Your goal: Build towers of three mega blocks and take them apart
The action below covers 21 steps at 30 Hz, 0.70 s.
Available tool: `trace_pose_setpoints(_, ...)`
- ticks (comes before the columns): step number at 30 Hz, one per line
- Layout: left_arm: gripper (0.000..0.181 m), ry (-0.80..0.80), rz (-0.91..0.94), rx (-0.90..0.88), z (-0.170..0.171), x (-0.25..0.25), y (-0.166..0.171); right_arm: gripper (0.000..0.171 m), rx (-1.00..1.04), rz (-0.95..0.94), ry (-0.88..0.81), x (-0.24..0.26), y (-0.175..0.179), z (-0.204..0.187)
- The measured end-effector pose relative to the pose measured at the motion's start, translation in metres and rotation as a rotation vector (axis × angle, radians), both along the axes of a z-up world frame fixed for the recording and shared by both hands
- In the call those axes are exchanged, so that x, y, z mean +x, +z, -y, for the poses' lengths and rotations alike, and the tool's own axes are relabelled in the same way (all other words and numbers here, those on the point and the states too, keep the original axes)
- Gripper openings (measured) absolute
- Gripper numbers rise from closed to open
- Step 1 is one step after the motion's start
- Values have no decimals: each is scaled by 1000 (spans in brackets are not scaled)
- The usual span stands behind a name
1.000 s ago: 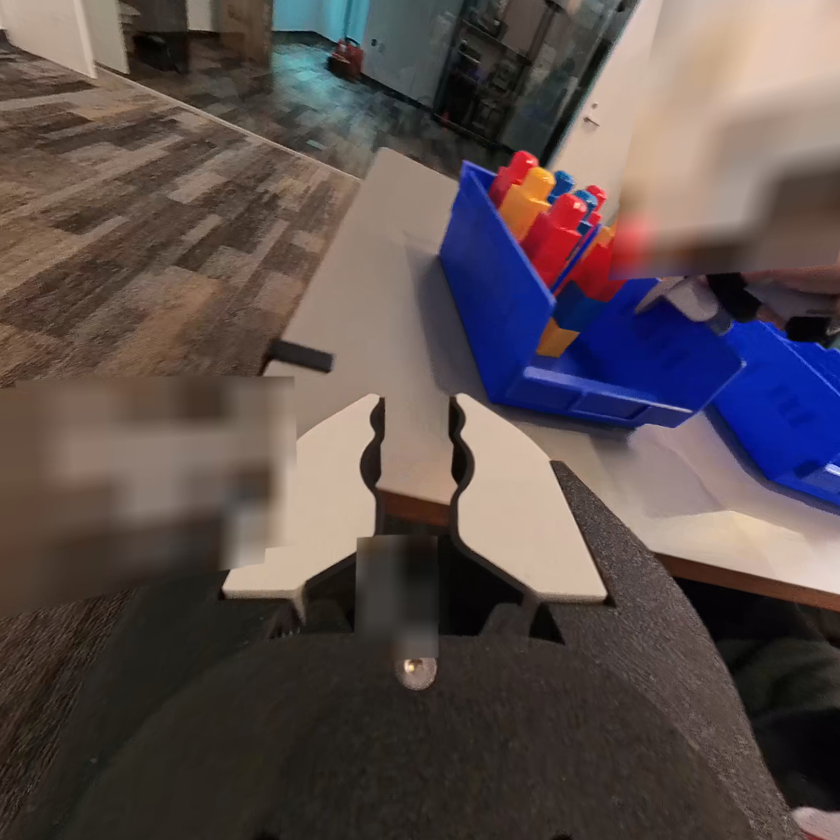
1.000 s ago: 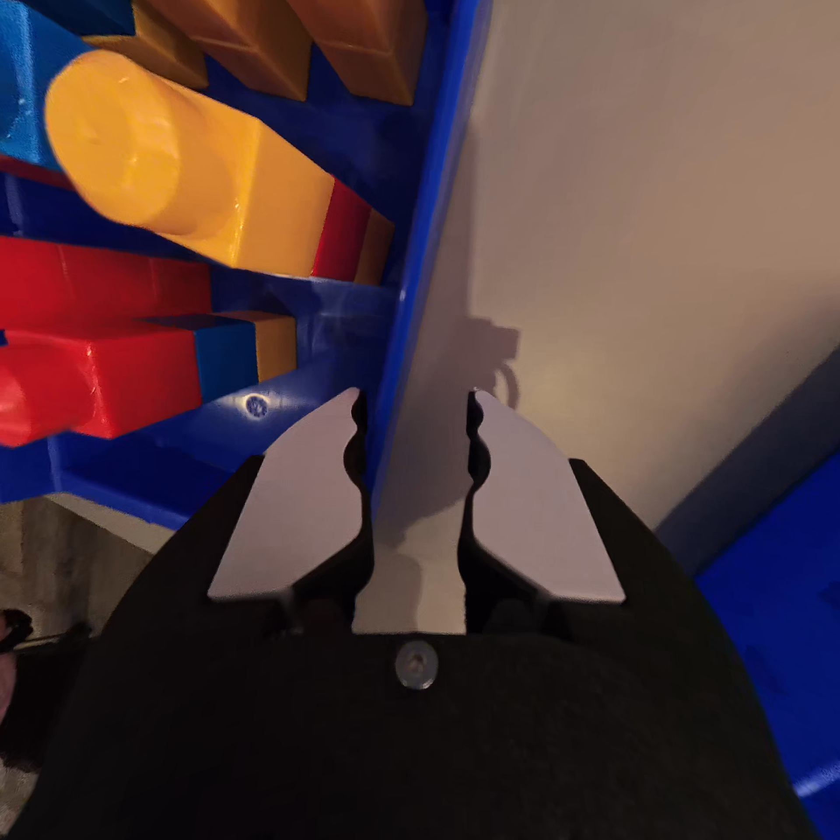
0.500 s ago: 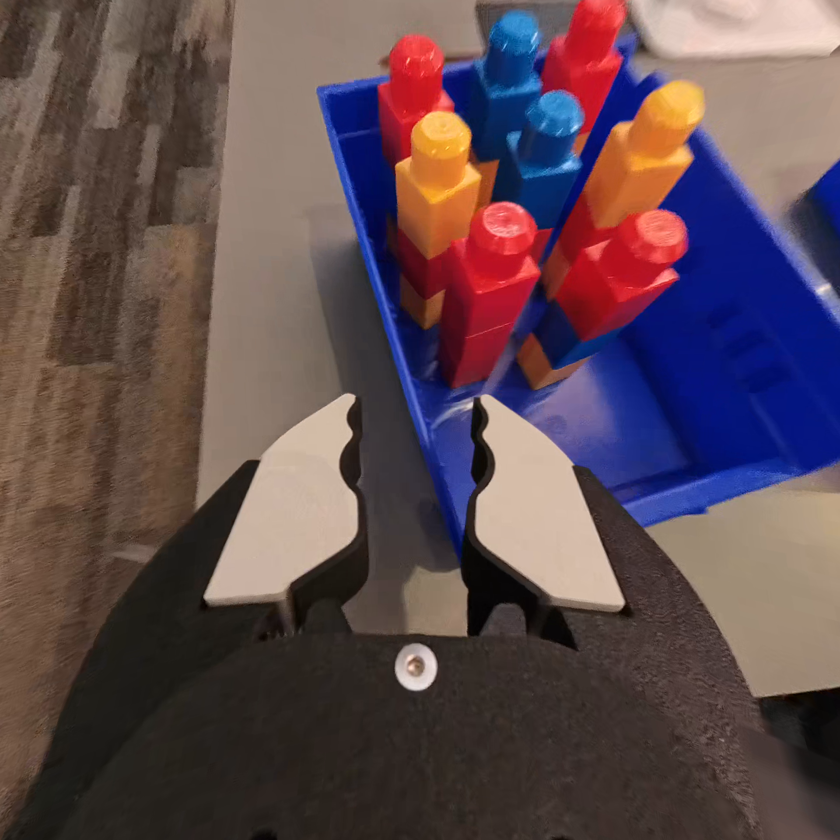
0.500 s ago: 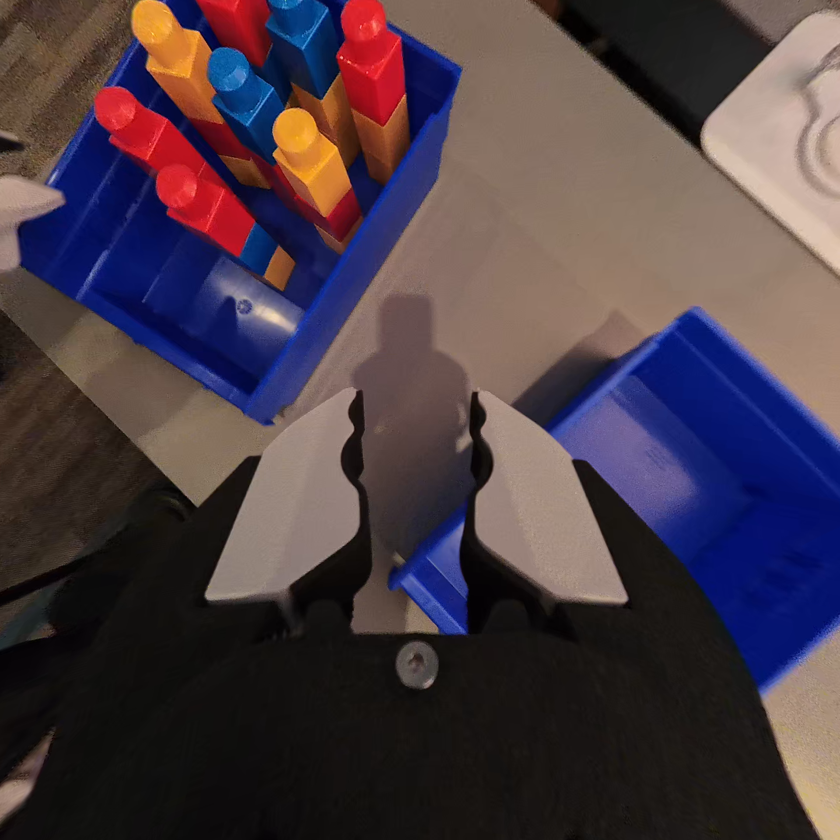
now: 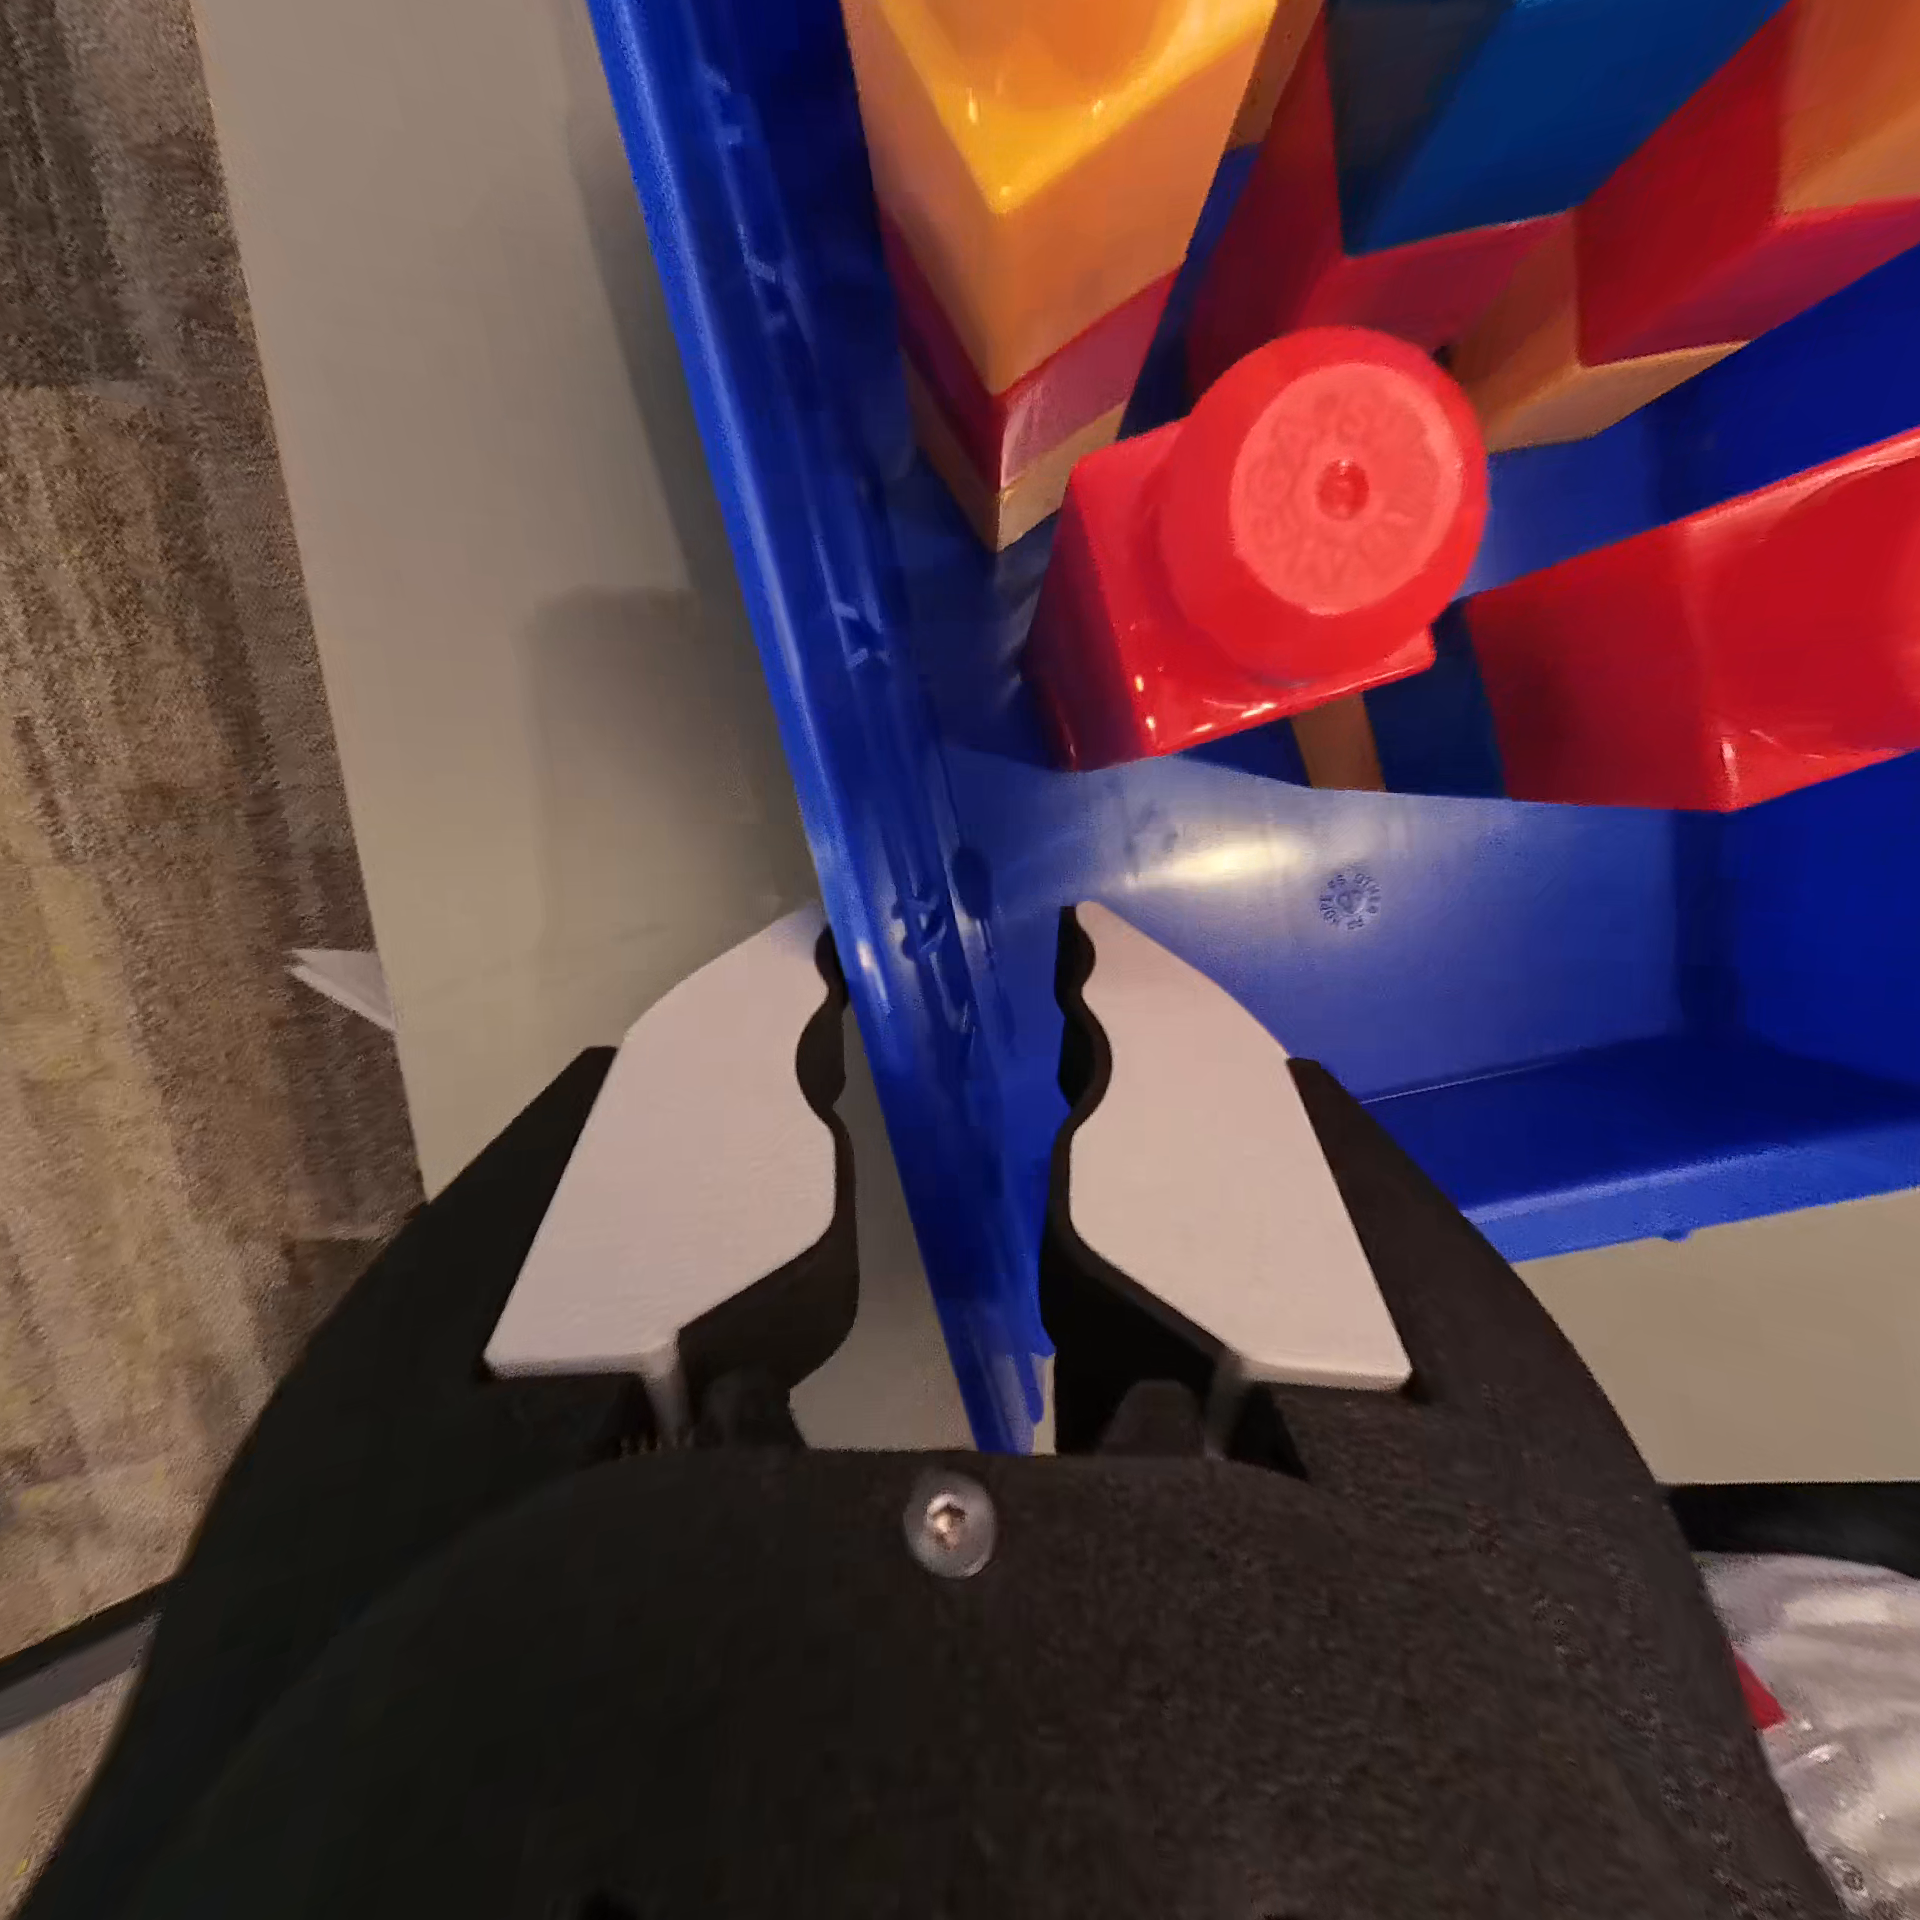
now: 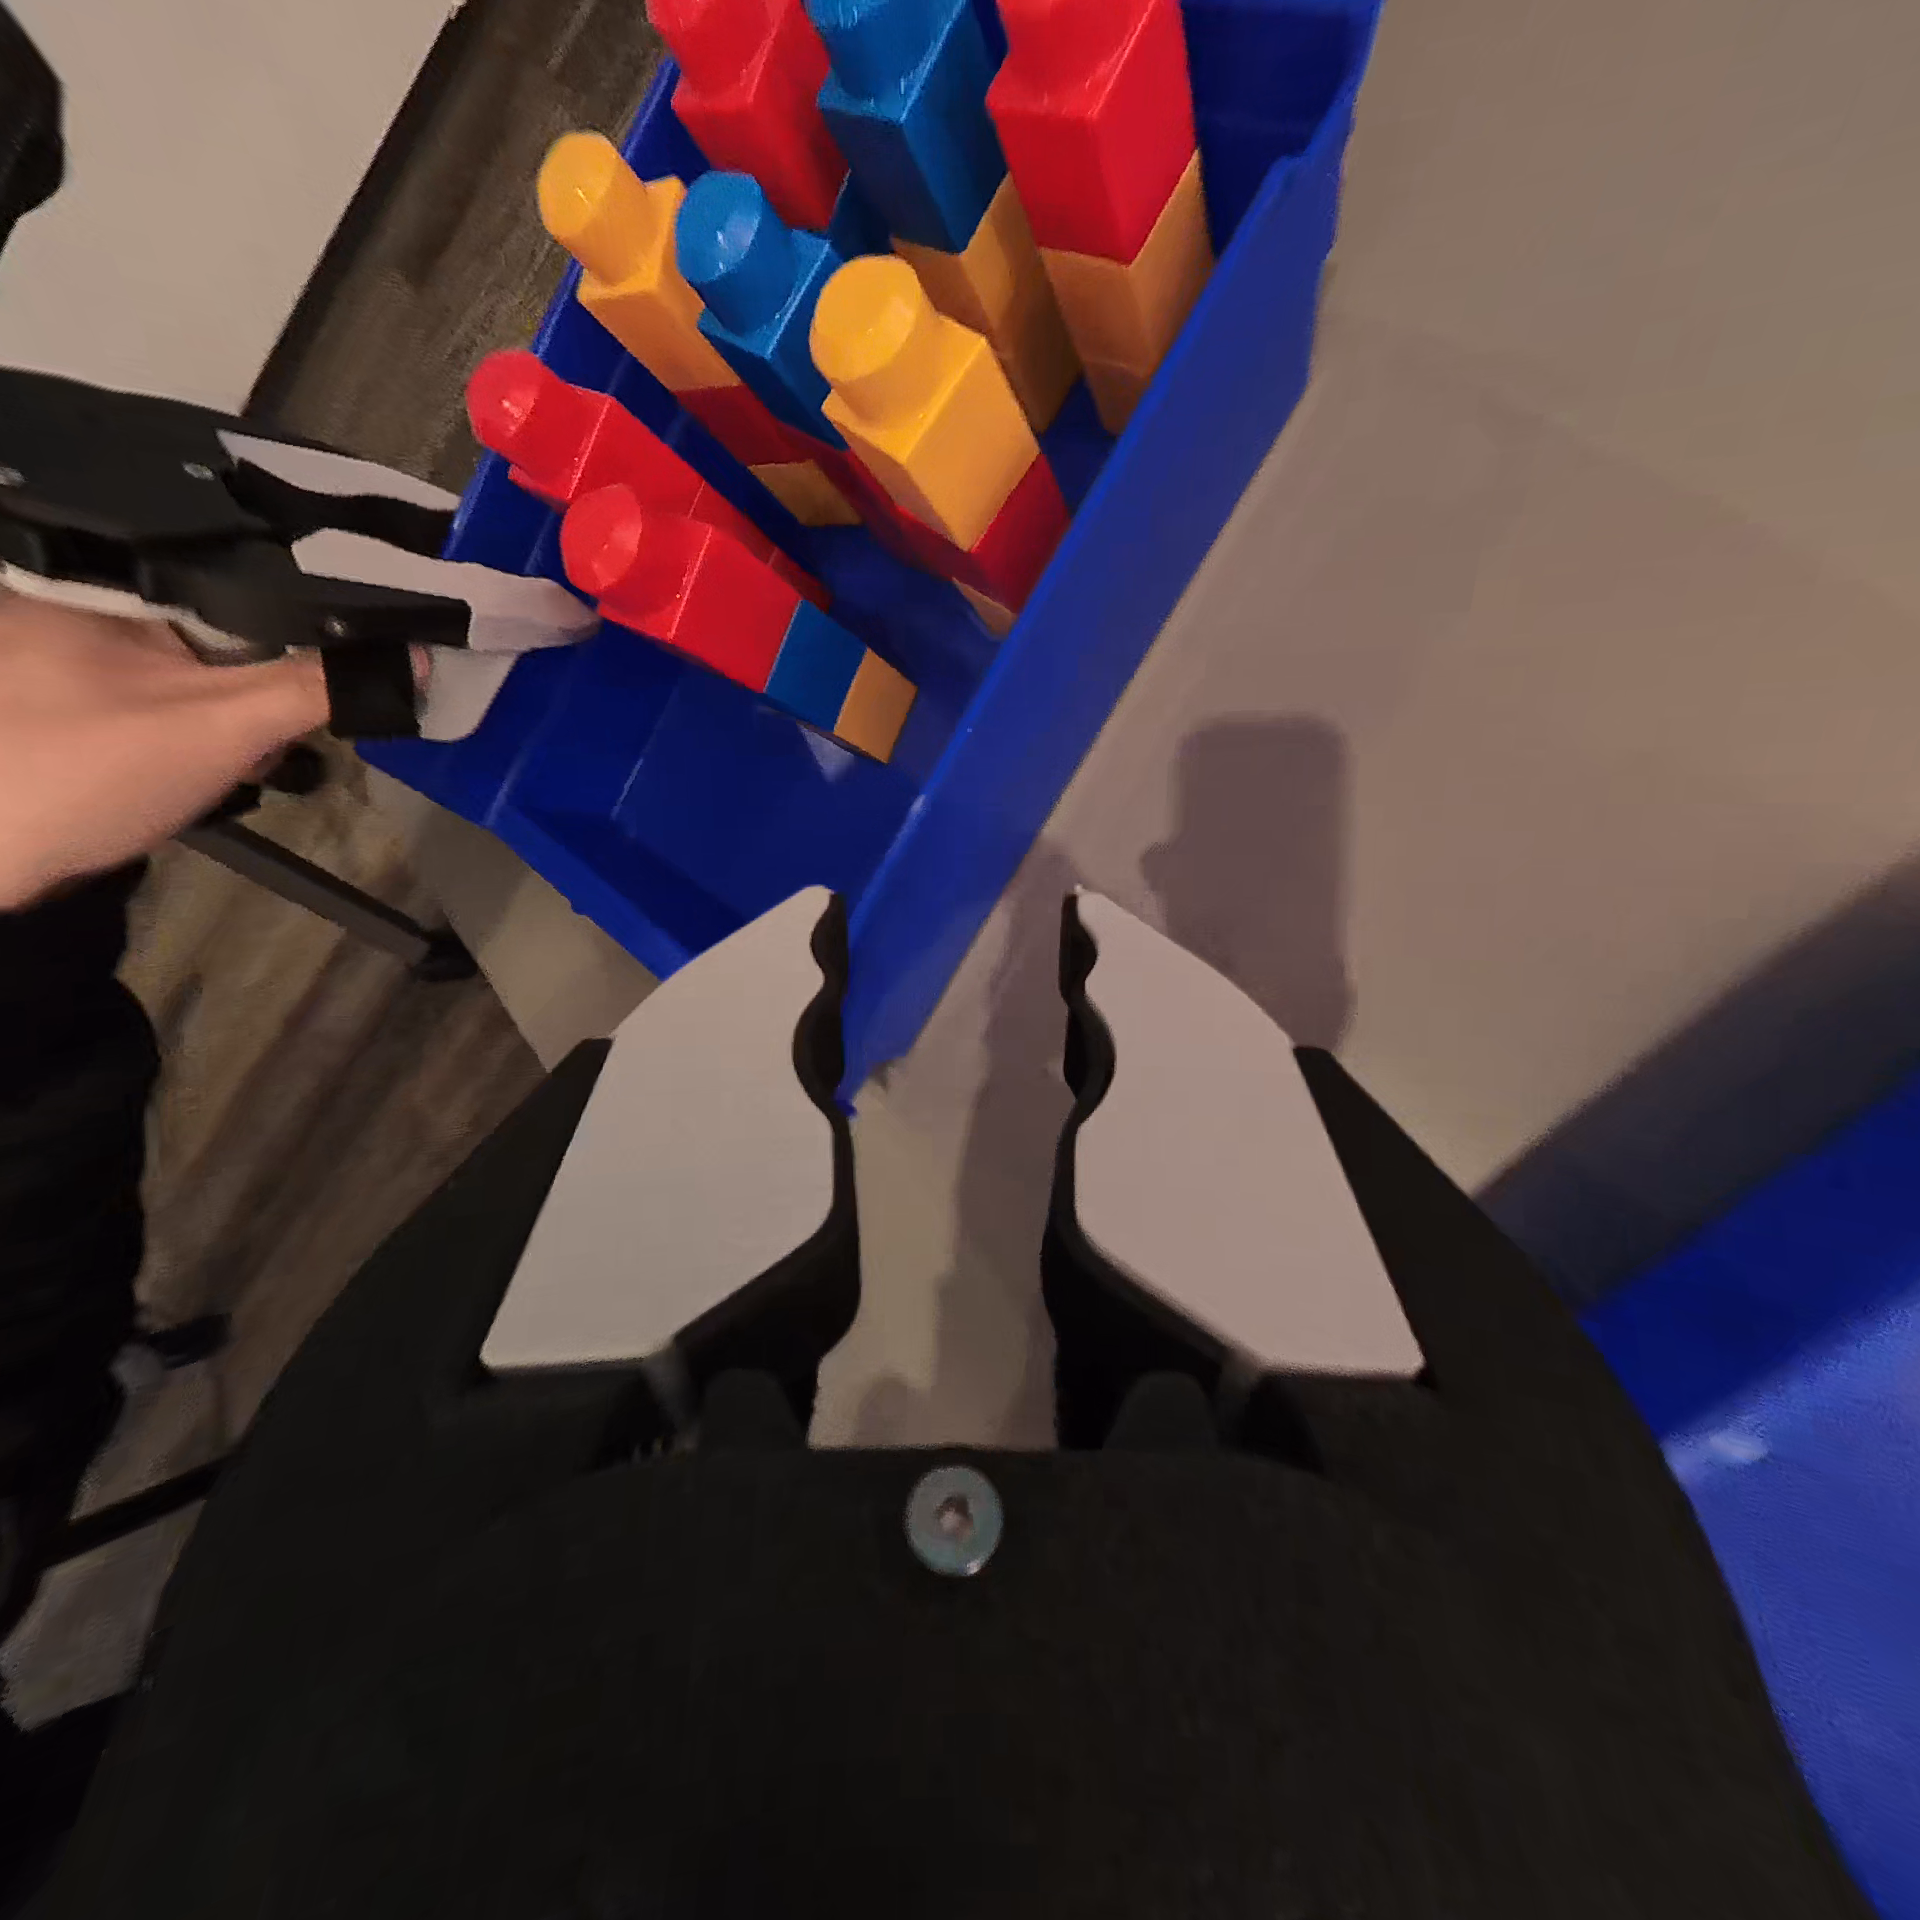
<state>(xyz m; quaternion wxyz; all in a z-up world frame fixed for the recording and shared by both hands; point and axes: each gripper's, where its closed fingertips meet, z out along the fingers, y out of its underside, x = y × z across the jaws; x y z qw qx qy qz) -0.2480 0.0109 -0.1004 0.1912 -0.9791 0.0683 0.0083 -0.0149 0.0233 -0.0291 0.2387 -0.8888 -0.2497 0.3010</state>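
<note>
My left gripper point(image 5: 945, 925) has its jaws spread, and the left side wall of the blue bin point(image 5: 894, 1091) runs straight up the gap between them: one fingertip point(image 5: 769, 966) sits outside the wall over the grey table point(image 5: 499, 644), the other inside over the bin floor. There is a sliver of space on each side of the wall, so I cannot tell whether the pads press it. Just ahead and to the right of the inner finger, a red block tower point(image 5: 1247, 561) points its round stud almost at my camera, and beyond it to the upper left stands a tower with a yellow block point(image 5: 1029, 187) on red. More red, blue and yellow towers crowd the bin farther right. Left of the table lies patterned carpet point(image 5: 135, 727). My right gripper point(image 6: 945, 904) is spread too, nothing pinched; the near corner of the same bin's right wall point(image 6: 1049, 758) reaches in between the fingers, close against the left one, with bare table under the rest of the gap. Ahead and to the left, inside the bin, the towers of three blocks point(image 6: 914, 426) stand packed and leaning. Far left of my right gripper I see my hand point(image 6: 125, 727) on the other tool at the bin's opposite wall. To the right, well apart, is a second blue bin point(image 6: 1756, 1382).
</note>
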Motion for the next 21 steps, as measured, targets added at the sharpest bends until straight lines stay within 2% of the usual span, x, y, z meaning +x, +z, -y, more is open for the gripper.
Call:
trace_pose_setpoints(2, 38, 6, -55, -10, -2, -4, -1, 37, -112, -53, 12, -25, -12, 4)
trace_pose_setpoints(4, 34, 17, -53, -9, -4, -5, -2, 26, -174, -71, 13, -41, -22, 6)
trace_pose_setpoints(6, 32, 35, -32, -14, -4, -5, -5, 2, -148, -23, -33, -41, -31, -2)
trace_pose_setpoints(11, 28, 29, -11, -20, -1, -5, -10, 12, -122, -6, -62, -41, -31, -7)
trace_pose_setpoints(12, 28, 26, 1, -18, 0, -4, -10, 30, -127, 23, -84, -37, -32, -9)
trace_pose_setpoints(13, 28, 27, 4, -12, 0, -5, -10, 34, -121, 48, -84, -34, -31, -9)
trace_pose_setpoints(17, 20, 16, -16, -6, -1, -11, -12, 39, -41, 112, -116, -20, -21, -18)
trace_pose_setpoints(21, 11, 12, 39, -5, -4, -7, -13, 38, -70, 139, -82, -21, -28, -11)
